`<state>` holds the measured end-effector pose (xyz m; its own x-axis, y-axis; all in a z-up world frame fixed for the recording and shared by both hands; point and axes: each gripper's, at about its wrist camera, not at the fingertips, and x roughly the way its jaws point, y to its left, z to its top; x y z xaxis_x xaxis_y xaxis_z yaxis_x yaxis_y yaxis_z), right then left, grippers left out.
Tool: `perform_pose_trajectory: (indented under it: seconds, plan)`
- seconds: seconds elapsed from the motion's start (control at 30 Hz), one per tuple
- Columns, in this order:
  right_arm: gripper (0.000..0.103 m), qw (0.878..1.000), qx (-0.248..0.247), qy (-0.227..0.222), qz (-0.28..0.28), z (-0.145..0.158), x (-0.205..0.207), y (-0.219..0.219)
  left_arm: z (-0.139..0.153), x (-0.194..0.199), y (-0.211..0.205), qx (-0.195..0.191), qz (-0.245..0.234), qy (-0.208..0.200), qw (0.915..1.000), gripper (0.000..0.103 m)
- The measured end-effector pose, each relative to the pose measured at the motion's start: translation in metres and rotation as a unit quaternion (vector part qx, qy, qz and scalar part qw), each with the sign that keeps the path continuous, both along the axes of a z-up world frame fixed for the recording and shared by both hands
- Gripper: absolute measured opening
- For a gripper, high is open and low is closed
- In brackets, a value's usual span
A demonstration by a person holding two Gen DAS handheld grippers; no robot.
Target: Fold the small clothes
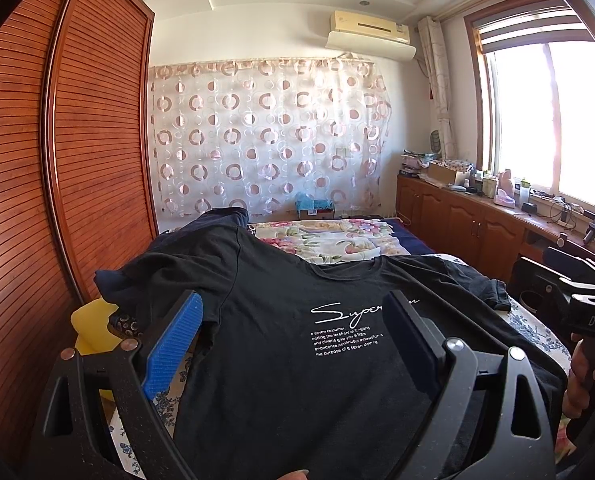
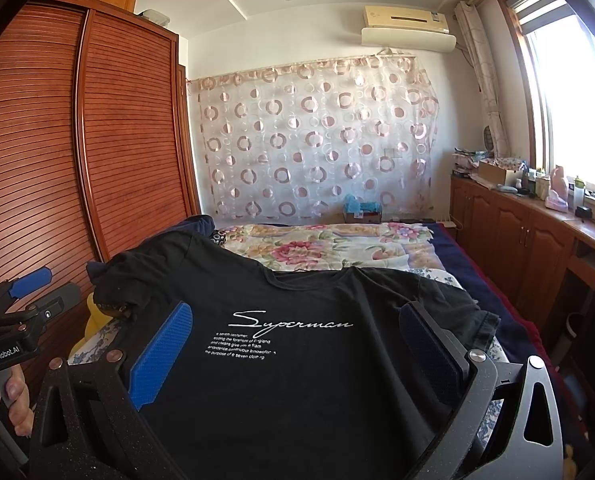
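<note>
So far nothing is folded: the black T-shirt (image 2: 281, 360) lies spread flat, print up, on the bed (image 2: 377, 248). Both the left claw (image 1: 293, 344) and the right claw (image 2: 297, 352) hover above it, spread wide, grasping nothing.

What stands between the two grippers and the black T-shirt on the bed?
Nothing visible does. The black T-shirt lies spread flat, print up, directly ahead of the left gripper and the right gripper; both have open jaws and hold nothing.
</note>
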<state>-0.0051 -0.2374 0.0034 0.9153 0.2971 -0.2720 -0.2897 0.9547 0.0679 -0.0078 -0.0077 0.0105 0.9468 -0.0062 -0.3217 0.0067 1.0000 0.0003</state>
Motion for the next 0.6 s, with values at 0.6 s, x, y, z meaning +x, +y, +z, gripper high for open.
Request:
perform_pose_trajectory:
  seconds: [0.6]
  plan:
    - [0.103,1.0,0.001,0.001,0.001,0.0,0.0004,0.0014,-0.0001,0.0001,0.0001,0.0,0.0,0.0,1.0,0.092]
